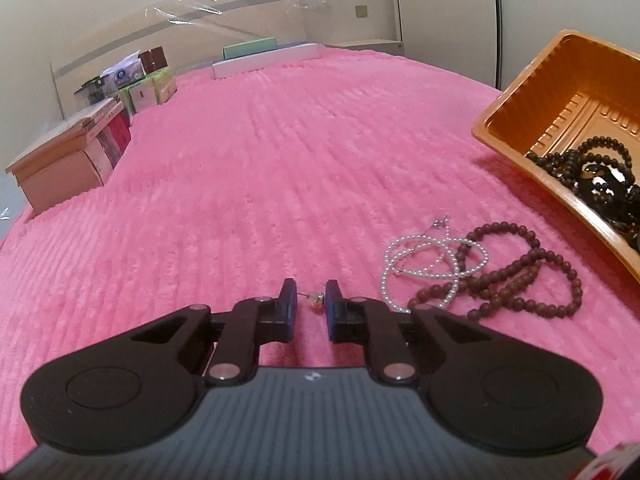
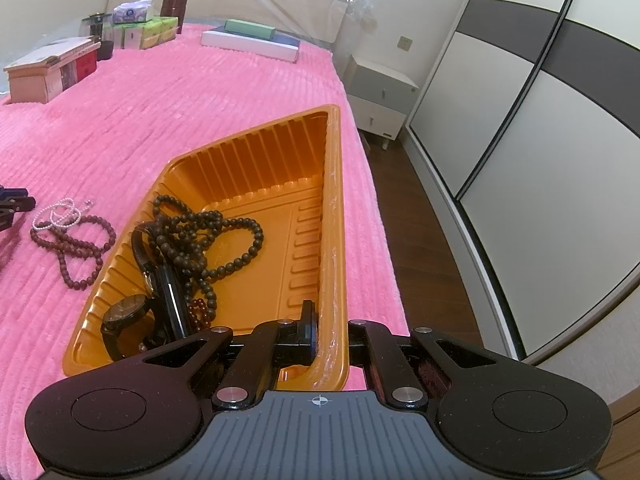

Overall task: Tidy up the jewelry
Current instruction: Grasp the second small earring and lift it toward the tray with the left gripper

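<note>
A small earring, a metal stud with a tiny glassy, orange-flecked bead, lies on a pink ribbed plush bedspread. It sits between the parted blue-padded tips of the left gripper; whether the pads touch it cannot be told.

Just to the right lie a coiled strand of small white pearls and a looped string of round reddish-brown beads, overlapping each other.

Further right is a glossy orange plastic tray with ribbed walls. It holds a tangle of dark brown bead strands, a short string of red beads and black wristwatches.

The right gripper is closed on the tray's right rim, one finger inside the wall and the other hidden outside it.

Cardboard and wooden boxes stand along the far left edge of the bed.
</note>
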### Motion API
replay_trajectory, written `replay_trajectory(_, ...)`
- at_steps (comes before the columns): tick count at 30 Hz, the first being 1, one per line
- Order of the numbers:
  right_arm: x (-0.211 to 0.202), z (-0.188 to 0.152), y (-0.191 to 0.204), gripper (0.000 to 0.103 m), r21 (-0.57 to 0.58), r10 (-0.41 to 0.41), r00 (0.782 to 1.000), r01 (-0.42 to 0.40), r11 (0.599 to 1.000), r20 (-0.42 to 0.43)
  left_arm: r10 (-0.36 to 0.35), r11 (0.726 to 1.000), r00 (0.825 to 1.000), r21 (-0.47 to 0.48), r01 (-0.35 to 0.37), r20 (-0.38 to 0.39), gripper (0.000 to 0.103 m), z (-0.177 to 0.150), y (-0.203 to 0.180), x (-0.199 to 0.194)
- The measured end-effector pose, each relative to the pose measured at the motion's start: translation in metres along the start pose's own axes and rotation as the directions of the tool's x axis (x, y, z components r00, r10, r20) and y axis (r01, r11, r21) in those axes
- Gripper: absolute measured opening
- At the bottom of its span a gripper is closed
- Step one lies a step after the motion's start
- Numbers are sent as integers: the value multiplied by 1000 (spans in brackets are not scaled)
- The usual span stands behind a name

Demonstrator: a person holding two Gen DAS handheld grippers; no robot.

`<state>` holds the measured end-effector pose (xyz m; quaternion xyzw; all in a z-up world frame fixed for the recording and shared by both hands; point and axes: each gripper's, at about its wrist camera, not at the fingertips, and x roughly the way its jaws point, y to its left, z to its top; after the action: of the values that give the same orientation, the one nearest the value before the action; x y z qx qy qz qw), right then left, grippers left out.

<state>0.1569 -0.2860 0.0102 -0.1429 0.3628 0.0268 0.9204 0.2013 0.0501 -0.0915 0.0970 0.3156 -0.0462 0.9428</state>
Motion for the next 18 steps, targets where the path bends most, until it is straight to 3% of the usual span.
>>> replay_trajectory(5, 0, 0, 0, 5, 4, 0, 1000, 0, 1000, 0, -26, 1000, 999, -5, 26, 19, 13, 2, -6, -22)
replay_trajectory(10, 0, 0, 0, 5, 4, 1, 1000, -1, 1000, 2, -110, 994, 992, 11, 109, 67, 13, 11, -29, -49)
replay_trajectory(14, -1, 0, 0, 5, 5, 1, 1000, -1, 1000, 4, -227, 974, 970, 32, 225, 93, 13, 19, -59, -67)
replay_trajectory(18, -1, 1, 0, 5, 6, 2, 1000, -2, 1000, 5, -354, 935, 929, 45, 351, 112, 13, 28, -92, -80)
